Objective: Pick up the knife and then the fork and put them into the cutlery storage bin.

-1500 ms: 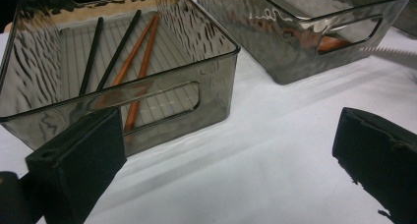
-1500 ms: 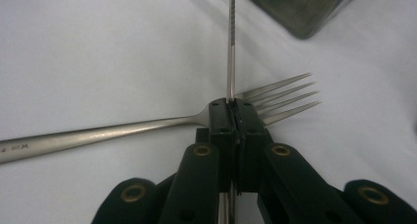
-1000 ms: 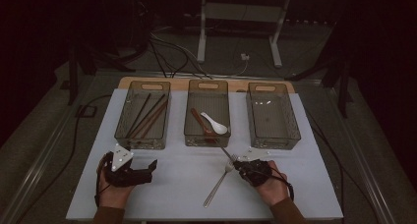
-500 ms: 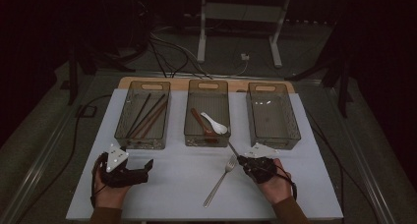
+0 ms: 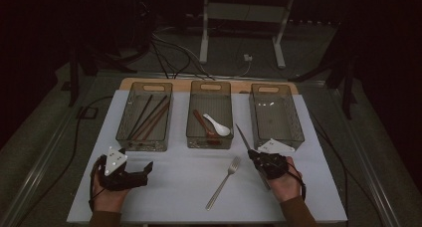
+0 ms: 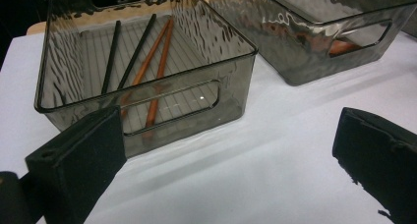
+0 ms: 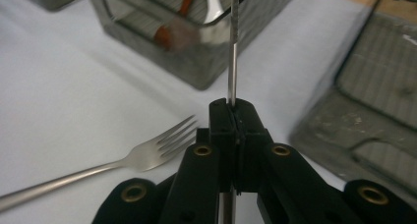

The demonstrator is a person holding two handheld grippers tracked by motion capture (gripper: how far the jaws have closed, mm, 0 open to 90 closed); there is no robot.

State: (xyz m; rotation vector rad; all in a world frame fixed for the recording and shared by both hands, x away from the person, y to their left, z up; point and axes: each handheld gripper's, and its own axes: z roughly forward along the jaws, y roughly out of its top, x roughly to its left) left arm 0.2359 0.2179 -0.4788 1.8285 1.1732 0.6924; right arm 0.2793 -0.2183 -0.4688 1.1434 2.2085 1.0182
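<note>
The job in hand looks like sorting cutlery into three bins, with the middle bin (image 5: 209,115) as landmark.

Well left of it and nearer the person, the left gripper (image 5: 142,170) hangs over the white table (image 5: 174,197) with jaws wide apart and nothing between them. Left of the middle bin, the left bin (image 5: 145,116) holds chopsticks (image 5: 149,118). The middle bin itself holds two spoons (image 5: 211,125).

Just below the middle bin's near right corner lies a fork (image 5: 224,182), loose on the table. Right of that corner, the right gripper (image 5: 255,155) is clamped tight on a knife (image 5: 242,136), whose blade rises slanting toward the gap between the middle bin and the empty right bin (image 5: 275,112).

The risks, as I judge them: the grip is on a thin flat piece of metal, so the knife could twist or slide out if swung fast. Its tip points near the middle bin's right wall and could catch a rim on the way over. Too low a carry would knock the right bin's near wall.
</note>
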